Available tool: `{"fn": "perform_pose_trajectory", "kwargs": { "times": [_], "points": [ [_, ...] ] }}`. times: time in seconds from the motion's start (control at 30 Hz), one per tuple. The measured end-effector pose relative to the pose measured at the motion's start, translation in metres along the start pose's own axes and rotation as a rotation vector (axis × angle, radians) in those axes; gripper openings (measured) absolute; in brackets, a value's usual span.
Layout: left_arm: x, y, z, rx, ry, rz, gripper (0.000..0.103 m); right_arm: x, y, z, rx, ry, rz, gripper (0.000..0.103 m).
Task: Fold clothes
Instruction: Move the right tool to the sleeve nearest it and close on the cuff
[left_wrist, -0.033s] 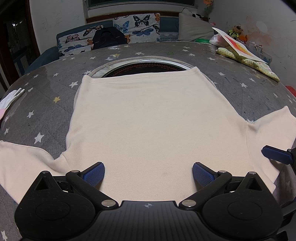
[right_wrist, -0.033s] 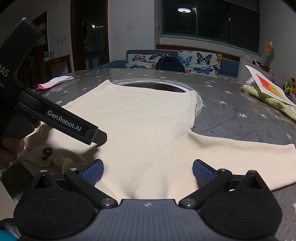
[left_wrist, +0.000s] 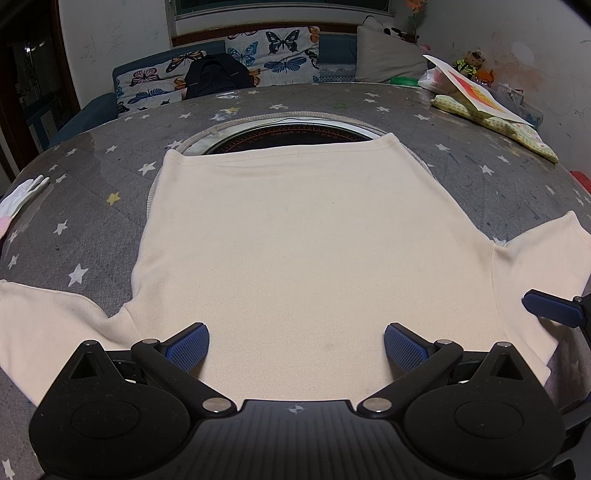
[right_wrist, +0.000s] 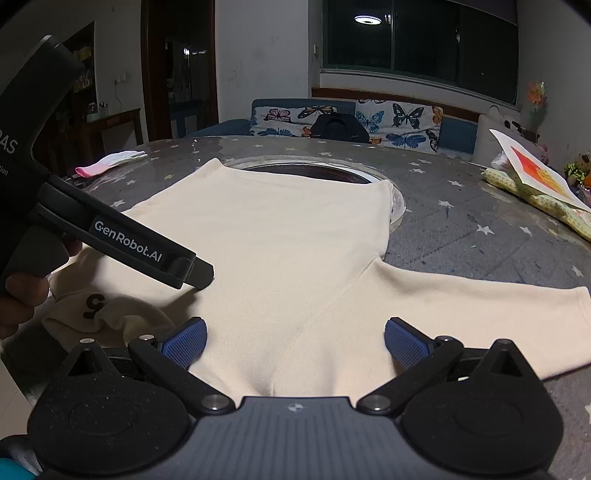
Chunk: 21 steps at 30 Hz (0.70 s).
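a cream t-shirt (left_wrist: 295, 236) is lying spread flat, back side up, on a grey star-printed surface (left_wrist: 92, 206), its hem reaching ahead of the fingers to the rim of a round dark inset (left_wrist: 291, 134) in the middle. beyond the left finger, a white glove (left_wrist: 22, 195) is resting near the surface edge. the left gripper (left_wrist: 297, 345) is hovering low over the collar end of the shirt, its blue-padded fingers (left_wrist: 188, 345) standing wide apart and gripping nothing. one sleeve is stretching out past the left finger, the other past the right finger, where a blue pad of the right gripper (right_wrist: 293, 341) is showing. seen from the right wrist, that gripper's fingers (right_wrist: 404, 341) are also spread wide over the shoulder seam, empty. a yellow patterned cloth (left_wrist: 506, 127) carrying a printed card (right_wrist: 539, 177) is lying well beyond the right finger.
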<state>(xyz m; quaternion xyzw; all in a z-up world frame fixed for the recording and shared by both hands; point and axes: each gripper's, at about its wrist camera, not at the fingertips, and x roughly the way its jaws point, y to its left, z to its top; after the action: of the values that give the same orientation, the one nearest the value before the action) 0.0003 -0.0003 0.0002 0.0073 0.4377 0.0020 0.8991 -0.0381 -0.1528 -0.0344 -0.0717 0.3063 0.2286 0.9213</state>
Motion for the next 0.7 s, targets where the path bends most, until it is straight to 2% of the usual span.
{"fn": "perform_pose_trajectory", "kwargs": {
  "times": [0.4, 0.57, 0.7],
  "points": [
    [-0.001, -0.001, 0.001, 0.015, -0.005, -0.002, 0.103, -0.005, -0.013, 0.002, 0.055, -0.006, 0.012, 0.103],
    [-0.005, -0.005, 0.002, 0.032, -0.021, -0.019, 0.103, -0.018, -0.046, 0.004, 0.122, -0.032, -0.08, 0.102],
    [-0.012, -0.015, 0.002, 0.056, -0.045, -0.066, 0.103, -0.028, -0.086, 0.002, 0.178, -0.034, -0.184, 0.096]
  ]
}}
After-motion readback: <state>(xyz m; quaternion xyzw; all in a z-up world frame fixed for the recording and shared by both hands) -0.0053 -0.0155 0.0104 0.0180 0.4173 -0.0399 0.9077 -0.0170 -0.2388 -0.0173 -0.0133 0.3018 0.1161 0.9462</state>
